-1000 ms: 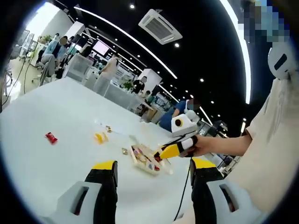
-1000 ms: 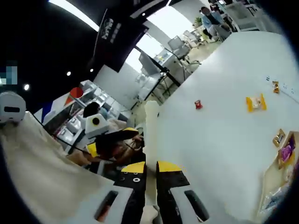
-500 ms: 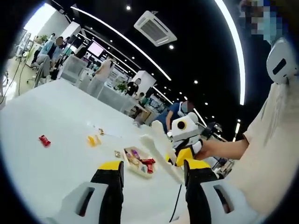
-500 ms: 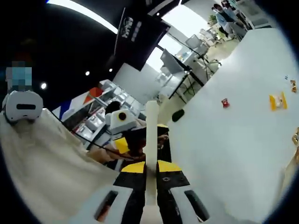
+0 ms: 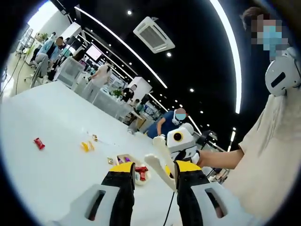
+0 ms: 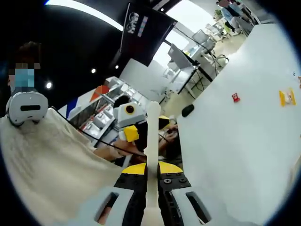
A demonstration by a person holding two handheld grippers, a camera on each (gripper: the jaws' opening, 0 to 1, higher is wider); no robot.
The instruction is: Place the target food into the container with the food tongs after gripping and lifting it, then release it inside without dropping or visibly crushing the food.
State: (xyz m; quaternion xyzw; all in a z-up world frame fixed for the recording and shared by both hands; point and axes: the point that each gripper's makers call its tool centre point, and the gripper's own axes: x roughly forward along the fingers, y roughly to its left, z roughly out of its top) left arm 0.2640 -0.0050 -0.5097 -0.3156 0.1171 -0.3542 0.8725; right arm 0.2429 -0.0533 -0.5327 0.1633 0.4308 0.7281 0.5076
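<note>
In the right gripper view my right gripper [image 6: 152, 168] is shut on the handle end of cream plastic food tongs [image 6: 152, 136], which rise straight up the middle. The left gripper view has these tongs [image 5: 160, 170] crossing between my left gripper's [image 5: 155, 167] open jaws, with the right gripper [image 5: 181, 141] behind them. A small wooden container [image 5: 123, 158] with a red item [image 5: 141, 172] in it lies on the white table just past the left jaw. A yellow packet [image 5: 86, 146] and a red packet [image 5: 39, 143] lie farther out on the table.
The white table [image 5: 51, 117] is wide and mostly bare. Small wrapped bits [image 5: 95, 138] lie near the yellow packet. The red packet [image 6: 235, 97], the yellow packet [image 6: 287, 97] and a dark object [image 6: 188, 109] show on the table. People stand behind.
My left jaws have narrowed their gap. The right gripper with the tongs has come up from over the container to between my left jaws. Both views have tilted.
</note>
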